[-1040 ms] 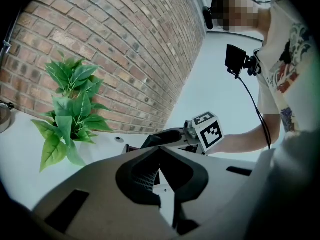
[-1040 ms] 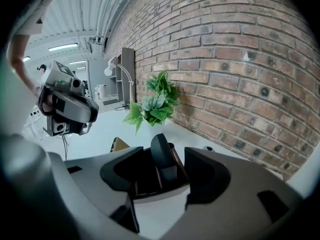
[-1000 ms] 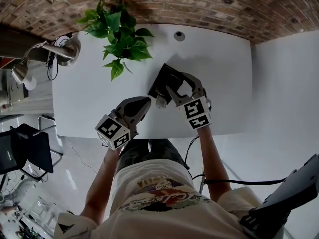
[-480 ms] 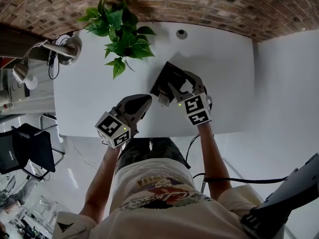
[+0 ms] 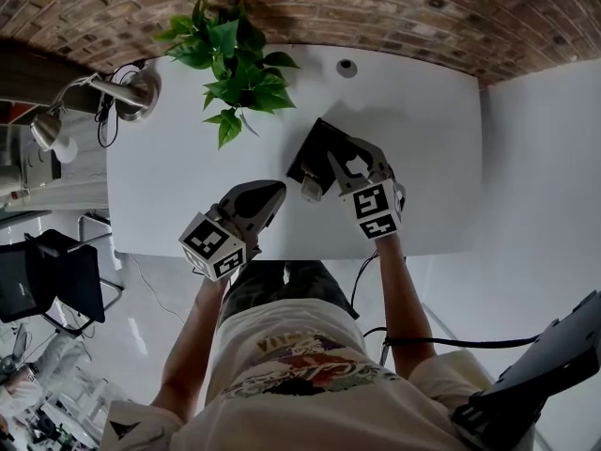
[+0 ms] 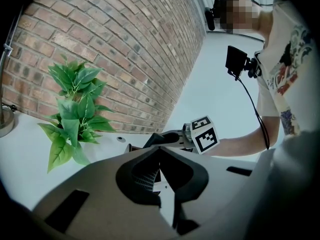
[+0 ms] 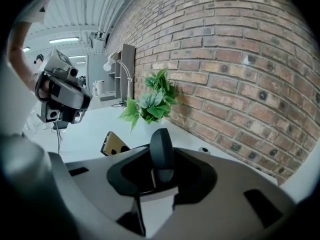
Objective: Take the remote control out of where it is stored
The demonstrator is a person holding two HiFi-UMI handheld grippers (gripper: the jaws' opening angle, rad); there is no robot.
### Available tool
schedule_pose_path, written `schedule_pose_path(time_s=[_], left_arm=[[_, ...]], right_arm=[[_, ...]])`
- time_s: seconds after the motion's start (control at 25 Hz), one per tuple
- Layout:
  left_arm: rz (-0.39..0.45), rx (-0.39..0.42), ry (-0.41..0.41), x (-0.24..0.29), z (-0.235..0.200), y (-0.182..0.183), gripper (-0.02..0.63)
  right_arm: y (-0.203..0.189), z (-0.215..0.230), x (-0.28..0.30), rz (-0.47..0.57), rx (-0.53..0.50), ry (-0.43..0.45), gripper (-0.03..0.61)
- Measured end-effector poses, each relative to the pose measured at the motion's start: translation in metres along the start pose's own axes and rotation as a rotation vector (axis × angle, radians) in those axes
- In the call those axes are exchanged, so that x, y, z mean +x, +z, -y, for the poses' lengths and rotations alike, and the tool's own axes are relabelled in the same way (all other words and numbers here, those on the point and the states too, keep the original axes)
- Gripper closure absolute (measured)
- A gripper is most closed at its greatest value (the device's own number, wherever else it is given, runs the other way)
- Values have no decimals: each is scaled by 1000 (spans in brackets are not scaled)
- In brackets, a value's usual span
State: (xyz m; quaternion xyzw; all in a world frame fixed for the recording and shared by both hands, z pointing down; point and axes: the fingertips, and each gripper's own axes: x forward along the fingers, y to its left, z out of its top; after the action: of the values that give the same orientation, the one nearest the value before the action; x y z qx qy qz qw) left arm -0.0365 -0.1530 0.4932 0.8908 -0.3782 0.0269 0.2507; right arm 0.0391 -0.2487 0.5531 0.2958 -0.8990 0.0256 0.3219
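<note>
Brick wall [image 5: 376, 7] backs a white worktop [image 5: 169, 177], with a leafy potted plant [image 5: 235, 64] at its far edge and a desk lamp [image 5: 131, 92] at the far left. Near the middle, just right of the plant and nearer to me, sits the dark holder [image 5: 315, 150] that stores the remote control [image 7: 161, 151]. My right gripper [image 5: 349, 165] is angled down onto it. Its jaws have just been closing, and the right gripper view shows the slim dark remote standing on end between them, pinched at its sides. I read that upright grip as made for a straight lift out. I cannot tell how deep the remote sits in the holder. My left gripper [image 5: 272, 193] hangs near the worktop's near edge, left of the holder, its jaws pressed together on nothing, apparently parked out of the way.
</note>
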Motion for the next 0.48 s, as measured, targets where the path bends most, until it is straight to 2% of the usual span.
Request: schedule_pose_path(time_s=[0.48], left_arm=[[13,16,18,-5,7,8,617]], right_arm=[[12,2,-13,26,-9,-8,455]])
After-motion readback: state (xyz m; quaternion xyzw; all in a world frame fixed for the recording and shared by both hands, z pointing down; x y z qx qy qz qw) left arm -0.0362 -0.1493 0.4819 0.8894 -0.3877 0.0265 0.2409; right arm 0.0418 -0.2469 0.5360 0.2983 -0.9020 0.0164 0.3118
